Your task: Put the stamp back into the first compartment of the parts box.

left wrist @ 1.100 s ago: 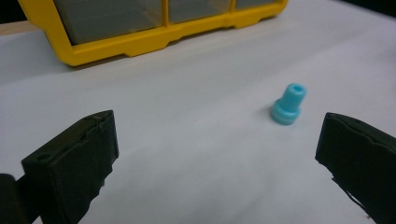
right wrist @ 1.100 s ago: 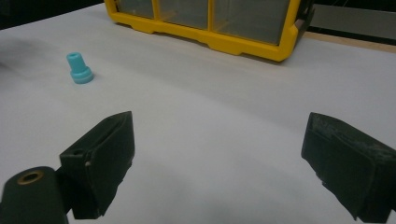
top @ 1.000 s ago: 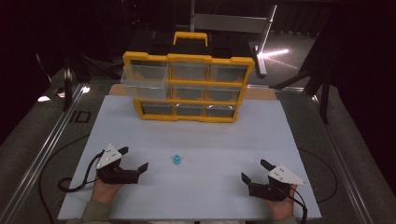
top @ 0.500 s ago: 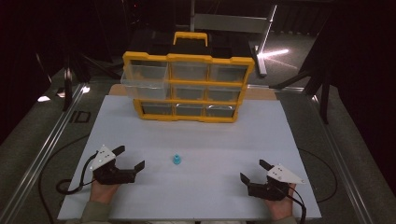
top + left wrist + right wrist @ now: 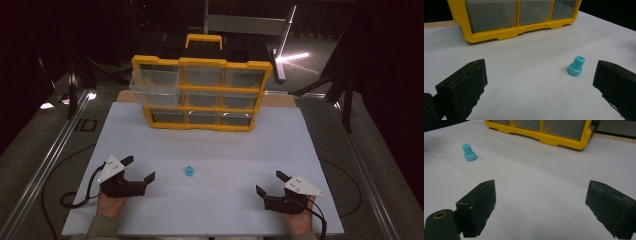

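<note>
A small light-blue stepped plug [image 5: 188,171] stands upright on the white table top, between my two grippers. My left gripper [image 5: 138,168] rests near the front left, open, with the plug a short way to its right. In the left gripper view the plug [image 5: 576,66] stands ahead of the open gripper [image 5: 541,71], close to the right-hand jaw. My right gripper [image 5: 270,183] is open at the front right, holding nothing. From the right gripper view the plug [image 5: 469,152] is far off at the upper left, beyond the open gripper [image 5: 541,192].
A yellow drawer organizer [image 5: 202,95] with clear drawers and a black-and-yellow handle stands upright at the back of the white board [image 5: 210,145]. Its top-left drawer [image 5: 155,82] is pulled out a little. Cables trail from both grippers across the dark surround.
My left gripper has slid a little to the left. The right gripper and the plug have stayed put.
</note>
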